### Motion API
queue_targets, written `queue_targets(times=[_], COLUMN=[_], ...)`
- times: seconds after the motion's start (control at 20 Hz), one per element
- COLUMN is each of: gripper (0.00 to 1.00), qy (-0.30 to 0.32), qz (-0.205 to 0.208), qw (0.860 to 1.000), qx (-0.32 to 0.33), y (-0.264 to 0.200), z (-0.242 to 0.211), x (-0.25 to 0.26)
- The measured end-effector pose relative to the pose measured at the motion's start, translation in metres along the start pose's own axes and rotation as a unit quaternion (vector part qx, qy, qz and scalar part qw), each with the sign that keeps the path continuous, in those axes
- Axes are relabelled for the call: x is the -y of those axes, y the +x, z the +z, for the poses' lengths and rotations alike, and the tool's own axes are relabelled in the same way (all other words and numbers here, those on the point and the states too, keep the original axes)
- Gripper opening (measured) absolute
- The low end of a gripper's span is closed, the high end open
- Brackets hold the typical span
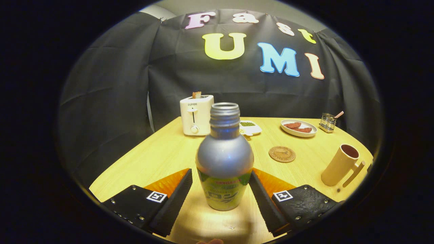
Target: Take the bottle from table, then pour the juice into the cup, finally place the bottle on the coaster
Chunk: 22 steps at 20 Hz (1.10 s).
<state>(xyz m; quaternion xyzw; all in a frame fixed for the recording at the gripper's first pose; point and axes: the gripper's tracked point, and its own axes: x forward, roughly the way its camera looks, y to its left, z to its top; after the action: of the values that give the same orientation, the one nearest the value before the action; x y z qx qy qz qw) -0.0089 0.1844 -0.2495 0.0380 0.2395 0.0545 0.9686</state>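
On wooden table (152, 159), black-draped booth: bottle (224, 159) upright between spread claw (220, 189) fingers, untouched.

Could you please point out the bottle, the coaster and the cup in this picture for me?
bottle (224, 159): gripper view, on its grey shoulder, between the open fingers.
coaster (282, 154): gripper view, on the middle of the round disc, beyond the fingers.
cup (339, 166): gripper view, on its side wall, beside the handle.
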Motion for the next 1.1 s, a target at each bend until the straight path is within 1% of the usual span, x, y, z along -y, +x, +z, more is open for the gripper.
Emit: queue_targets(times=[0.15, 0.5, 0.6, 0.65, 0.75, 0.95, 1.1], gripper=[0.99, 0.99, 0.97, 0.90, 0.81, 0.77, 0.75], qy=[0.005, -0.015, -0.019, -0.020, -0.018, -0.009, 0.006], qz=[-0.004, -0.008, -0.007, -0.007, -0.002, 0.026, 0.051], qw=[1.000, 0.999, 0.999, 0.999, 0.999, 0.998, 0.997], qx=[-0.016, -0.039, -0.045, -0.046, -0.046, -0.057, -0.053], y=[0.002, 0.005, 0.005, 0.006, 0.005, 0.007, 0.005], z=[-0.014, -0.028, -0.031, -0.032, -0.031, -0.027, -0.013], x=[-0.001, -0.001, 0.000, 0.001, 0.001, -0.003, -0.007])
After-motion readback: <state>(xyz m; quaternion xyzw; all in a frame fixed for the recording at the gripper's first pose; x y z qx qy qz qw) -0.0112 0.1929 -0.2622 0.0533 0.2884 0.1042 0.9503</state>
